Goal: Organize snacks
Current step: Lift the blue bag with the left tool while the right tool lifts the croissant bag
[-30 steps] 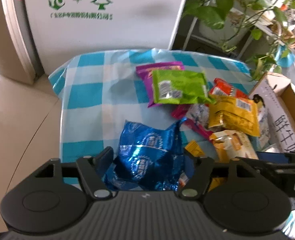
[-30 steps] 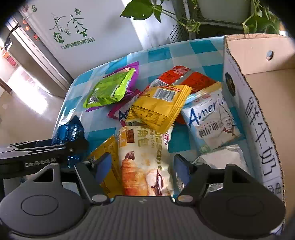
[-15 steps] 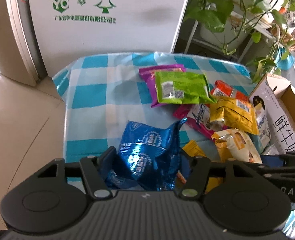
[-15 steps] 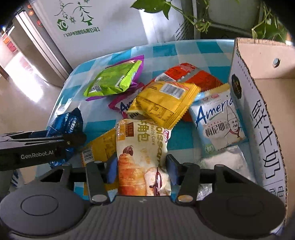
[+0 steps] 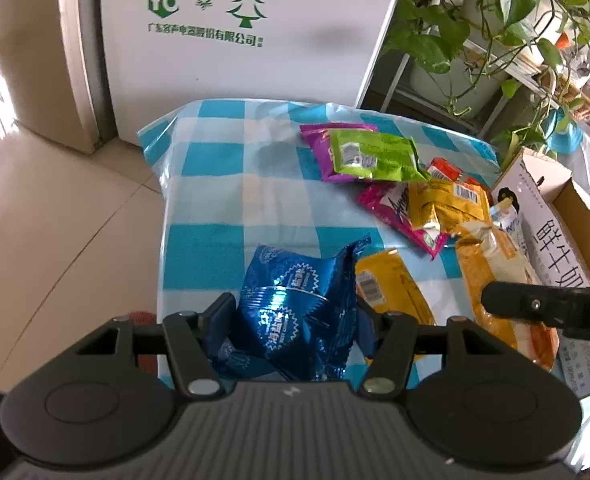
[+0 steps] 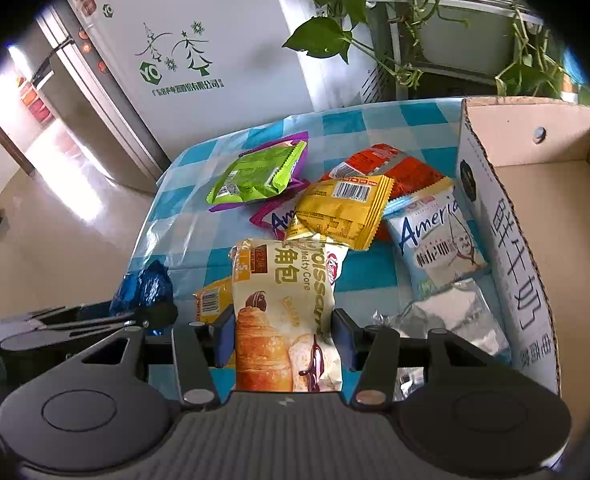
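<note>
Left tongs (image 5: pixel 293 316) pinch blue packet (image 5: pixel 295 312); right tongs (image 6: pixel 283 334) pinch croissant pack (image 6: pixel 285 312)

Snacks lie scattered on the tabletop (image 6: pixel 183 184), the cardboard box (image 6: pixel 507 240) along its right edge. Nearest, the croissant pack (image 6: pixel 283 320) sits between the right gripper (image 6: pixel 281 336) fingers; left of it, the foil pack (image 5: pixel 295 304) sits between the left gripper (image 5: pixel 291 320) fingers. Farther back, the barcode packet (image 6: pixel 343 208) lies on others, and the lime packet (image 6: pixel 255 178) is farthest left.
</note>
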A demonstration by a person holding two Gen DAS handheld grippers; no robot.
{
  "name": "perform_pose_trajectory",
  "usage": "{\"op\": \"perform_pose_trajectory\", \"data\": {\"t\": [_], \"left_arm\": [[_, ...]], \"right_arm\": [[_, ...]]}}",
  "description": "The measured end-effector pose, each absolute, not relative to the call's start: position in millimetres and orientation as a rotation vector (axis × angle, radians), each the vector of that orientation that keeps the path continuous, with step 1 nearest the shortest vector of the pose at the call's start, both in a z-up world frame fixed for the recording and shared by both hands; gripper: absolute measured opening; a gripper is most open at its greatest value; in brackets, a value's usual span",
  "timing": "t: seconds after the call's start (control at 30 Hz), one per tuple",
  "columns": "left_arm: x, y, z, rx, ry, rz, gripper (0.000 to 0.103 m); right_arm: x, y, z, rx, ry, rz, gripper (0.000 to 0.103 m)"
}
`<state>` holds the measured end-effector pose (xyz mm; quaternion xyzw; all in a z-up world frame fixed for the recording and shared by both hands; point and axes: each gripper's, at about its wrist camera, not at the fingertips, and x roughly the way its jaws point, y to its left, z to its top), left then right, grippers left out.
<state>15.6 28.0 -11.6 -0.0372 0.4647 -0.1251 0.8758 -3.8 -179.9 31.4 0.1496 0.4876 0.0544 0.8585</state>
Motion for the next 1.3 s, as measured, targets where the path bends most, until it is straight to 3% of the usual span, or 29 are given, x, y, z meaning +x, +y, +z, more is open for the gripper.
{"op": "perform_pose_trajectory", "data": {"t": [0.87,0.97,1.3], "left_arm": [[-33,9,24,-0.074,0.889,-0.266,0.06],[-36,3,31,-0.066,0.874,-0.271,0.053],[-37,-13,33,-0.031,0.893,-0.303,0.053]], "right_arm": [[-43,-188,54,0.336,0.935,0.109,0.056],[-46,-194,61,0.343,0.913,0.107,0.056],[-53,-217,68,0.384,0.878,0.063,0.056]]}}
